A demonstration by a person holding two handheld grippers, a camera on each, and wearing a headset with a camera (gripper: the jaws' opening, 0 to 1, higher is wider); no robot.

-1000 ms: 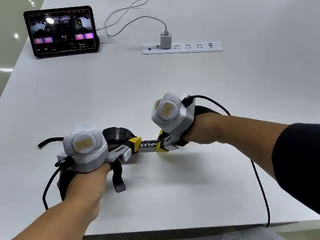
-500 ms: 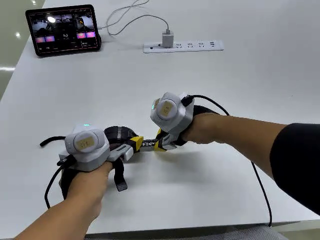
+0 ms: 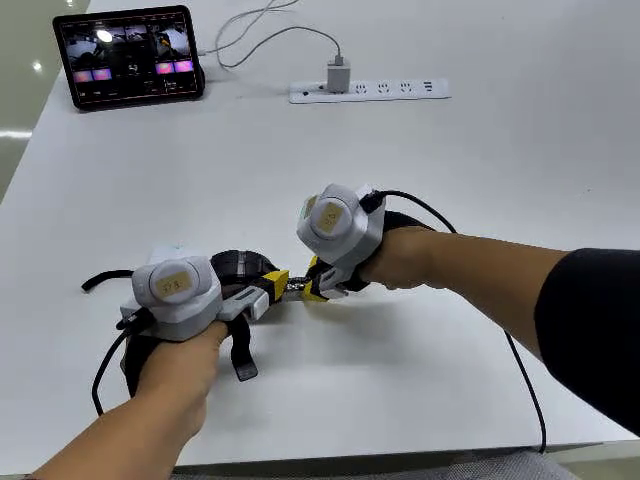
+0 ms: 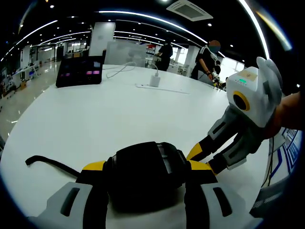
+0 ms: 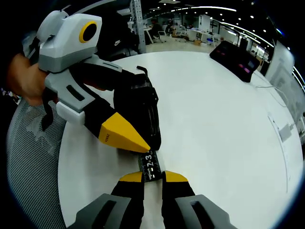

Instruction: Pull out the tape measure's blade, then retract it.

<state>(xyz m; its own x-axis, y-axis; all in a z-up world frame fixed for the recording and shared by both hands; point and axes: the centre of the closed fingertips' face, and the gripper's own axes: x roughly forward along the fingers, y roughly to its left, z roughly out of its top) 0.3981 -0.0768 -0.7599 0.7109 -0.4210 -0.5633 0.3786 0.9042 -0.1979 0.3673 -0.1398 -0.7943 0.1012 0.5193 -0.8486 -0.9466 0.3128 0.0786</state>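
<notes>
Tape measure blade (image 5: 149, 164) lengthwise toward right gripper (image 5: 152, 178)

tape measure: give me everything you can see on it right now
The tape measure has a black, rounded case, plastic by its look, and it rests on the white table. The left gripper clamps the case between its yellow-tipped jaws. A short stretch of blade sticks out, dark, with the pale numerals 2 and 3 readable. The right gripper pinches the blade's free end, close to the case.
</notes>
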